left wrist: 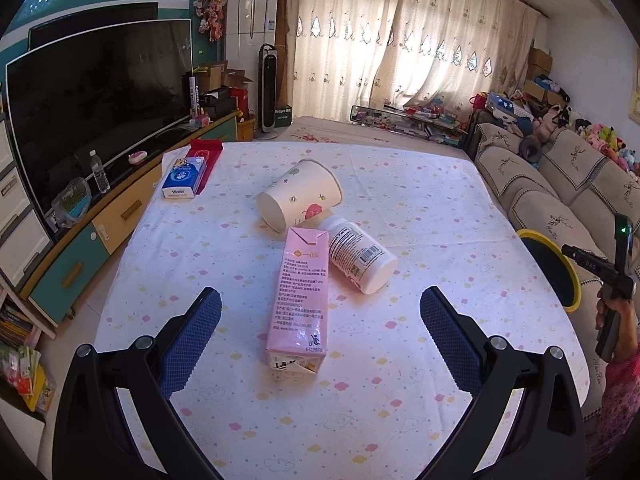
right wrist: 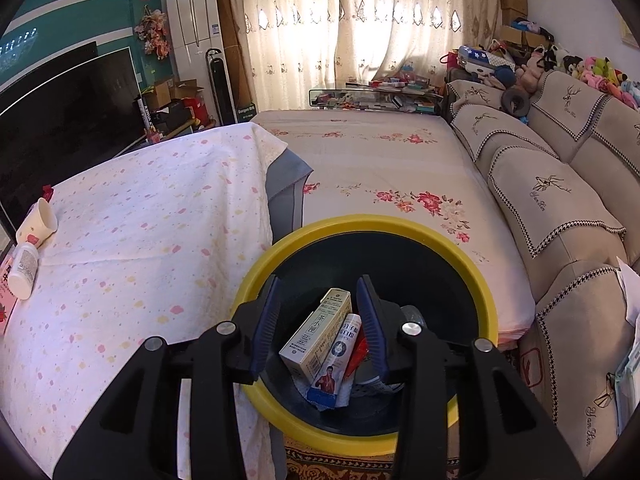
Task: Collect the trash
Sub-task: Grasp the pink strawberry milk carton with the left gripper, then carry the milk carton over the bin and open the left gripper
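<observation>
On the table's spotted cloth lie a pink drink carton, a white pill bottle touching it, and a paper cup tipped on its side. My left gripper hovers over the carton's near end, open wide, nothing between its blue pads. My right gripper hangs over the yellow-rimmed black bin, jaws apart. A cream box and a white tube lie in the bin below the gap; neither pad presses on them.
A blue tissue pack and a red box sit at the table's far left corner. A TV stands left, a floral bed beyond the bin, a sofa right. A person's hand holds the right gripper's handle.
</observation>
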Tool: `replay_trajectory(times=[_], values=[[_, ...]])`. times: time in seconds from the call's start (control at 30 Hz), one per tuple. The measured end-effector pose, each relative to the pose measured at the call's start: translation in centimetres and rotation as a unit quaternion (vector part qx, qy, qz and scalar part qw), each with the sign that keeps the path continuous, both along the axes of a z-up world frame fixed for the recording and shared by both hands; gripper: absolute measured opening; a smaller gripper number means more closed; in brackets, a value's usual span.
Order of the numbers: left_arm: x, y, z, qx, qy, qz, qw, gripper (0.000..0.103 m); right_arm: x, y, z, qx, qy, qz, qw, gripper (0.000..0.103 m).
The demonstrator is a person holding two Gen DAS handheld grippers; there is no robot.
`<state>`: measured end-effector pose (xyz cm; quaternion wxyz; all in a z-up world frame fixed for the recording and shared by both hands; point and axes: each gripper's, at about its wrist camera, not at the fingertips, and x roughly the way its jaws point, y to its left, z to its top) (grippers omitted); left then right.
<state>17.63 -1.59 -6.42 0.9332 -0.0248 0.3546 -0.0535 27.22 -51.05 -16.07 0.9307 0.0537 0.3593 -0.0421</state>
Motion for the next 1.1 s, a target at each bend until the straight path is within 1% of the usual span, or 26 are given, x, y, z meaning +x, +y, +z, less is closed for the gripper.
replay_trajectory(times=[0.07, 0.13, 0.2, 0.33, 0.4, 0.5, 0.7, 0.77, 0.8, 0.93, 1.1], values=[[0.8, 0.1, -1.0, -0.004, 0.014, -0.007, 0.9999, 0.098, 0.0, 0.2, 0.1, 0.000, 0.000, 0.002, 1.000, 0.038], [1.6, -0.1, -2.1, 0.005, 0.027, -0.008, 0.9996, 0.098, -0.1, 0.4, 0.2, 0.001, -0.001, 0.004, 1.000, 0.038], [2.4, -0.1, -3.2, 0.013, 0.037, -0.005, 0.9992, 0.098, 0.0, 0.7, 0.3, 0.002, -0.001, 0.006, 1.000, 0.038], [3.9, 0.3, -4.8, 0.018, 0.054, 0.003, 0.9983, 0.097, 0.0, 1.2, 0.4, 0.002, -0.002, 0.013, 1.000, 0.038], [4.6, 0.4, -5.6, 0.026, 0.064, 0.011, 0.9976, 0.090, -0.1, 1.5, 0.4, 0.004, -0.002, 0.015, 1.000, 0.038], [5.5, 0.7, -6.6, 0.025, 0.082, 0.013, 0.9963, 0.082, -0.2, 1.7, 0.3, 0.007, -0.001, 0.018, 1.000, 0.038], [6.3, 0.7, -7.8, 0.028, 0.096, 0.016, 0.9949, 0.060, -0.5, 1.8, 0.2, 0.009, -0.001, 0.021, 1.000, 0.038], [6.3, 0.8, -7.9, 0.024, 0.094, 0.014, 0.9952, 0.045, -0.5, 1.8, 0.1, 0.011, -0.001, 0.021, 1.000, 0.038], [6.3, 0.7, -8.0, 0.021, 0.092, 0.012, 0.9954, 0.041, -0.5, 1.8, 0.1, 0.012, -0.001, 0.021, 1.000, 0.038], [5.6, 0.8, -7.2, 0.019, 0.073, 0.011, 0.9971, 0.040, -0.7, 1.7, 0.1, 0.016, -0.002, 0.022, 1.000, 0.038], [3.5, 1.3, -5.2, 0.022, 0.051, 0.017, 0.9983, 0.040, -1.5, 1.5, 0.2, 0.020, -0.011, 0.019, 1.000, 0.038]])
